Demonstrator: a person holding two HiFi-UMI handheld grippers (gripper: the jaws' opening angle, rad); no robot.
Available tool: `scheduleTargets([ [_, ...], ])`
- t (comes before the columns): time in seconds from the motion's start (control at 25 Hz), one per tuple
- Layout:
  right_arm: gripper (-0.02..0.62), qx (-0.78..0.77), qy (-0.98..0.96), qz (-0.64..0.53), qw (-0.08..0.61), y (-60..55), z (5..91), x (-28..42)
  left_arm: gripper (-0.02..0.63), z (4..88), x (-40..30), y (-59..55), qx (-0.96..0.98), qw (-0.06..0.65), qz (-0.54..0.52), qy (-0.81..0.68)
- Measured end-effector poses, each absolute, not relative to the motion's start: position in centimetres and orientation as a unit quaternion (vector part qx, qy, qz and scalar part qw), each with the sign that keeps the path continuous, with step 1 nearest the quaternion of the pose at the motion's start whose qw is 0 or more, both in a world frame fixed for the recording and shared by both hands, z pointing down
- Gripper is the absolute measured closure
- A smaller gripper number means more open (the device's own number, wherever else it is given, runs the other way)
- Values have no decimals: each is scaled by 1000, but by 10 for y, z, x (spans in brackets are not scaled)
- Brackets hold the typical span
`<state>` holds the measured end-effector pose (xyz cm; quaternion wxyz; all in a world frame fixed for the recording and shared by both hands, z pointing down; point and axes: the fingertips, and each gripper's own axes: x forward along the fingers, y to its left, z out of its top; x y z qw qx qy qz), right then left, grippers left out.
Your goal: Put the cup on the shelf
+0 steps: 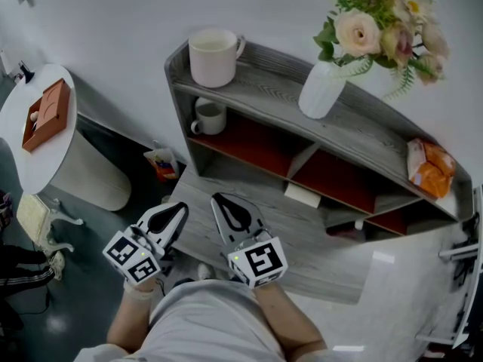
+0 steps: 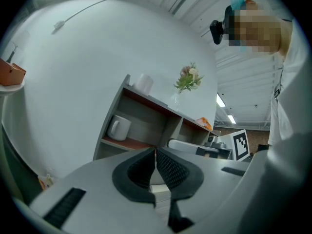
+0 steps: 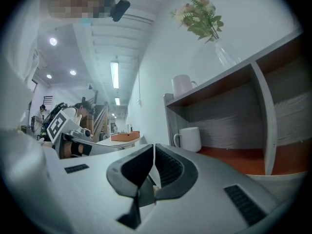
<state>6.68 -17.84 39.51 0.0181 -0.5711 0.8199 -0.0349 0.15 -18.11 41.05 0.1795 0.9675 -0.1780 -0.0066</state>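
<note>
Head view: gray shelf stands on the desk. Big cup sits on the shelf's top board, left end. Small cup sits in the left compartment below. Left gripper and right gripper hover over the desk, fingers clenched, nothing between them.

Shelf — grey grained wood, matt, cup smooth white ceramic, jaws — ribbed black rubber

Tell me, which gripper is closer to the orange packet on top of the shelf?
Right. The right gripper sits below and left of the orange packet. The left gripper lies farther left still, on the right one's far side.
</note>
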Motion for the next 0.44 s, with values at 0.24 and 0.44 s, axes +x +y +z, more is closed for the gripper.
scheduleTargets([
  [0.24,568,-572,819,-37,18,-177,396,71,583,410,3,-179,967,179,-7,-180],
  [0.44,568,-571,820,-35,18,-177,396,71,583,409,4,-179,967,178,-7,-181],
])
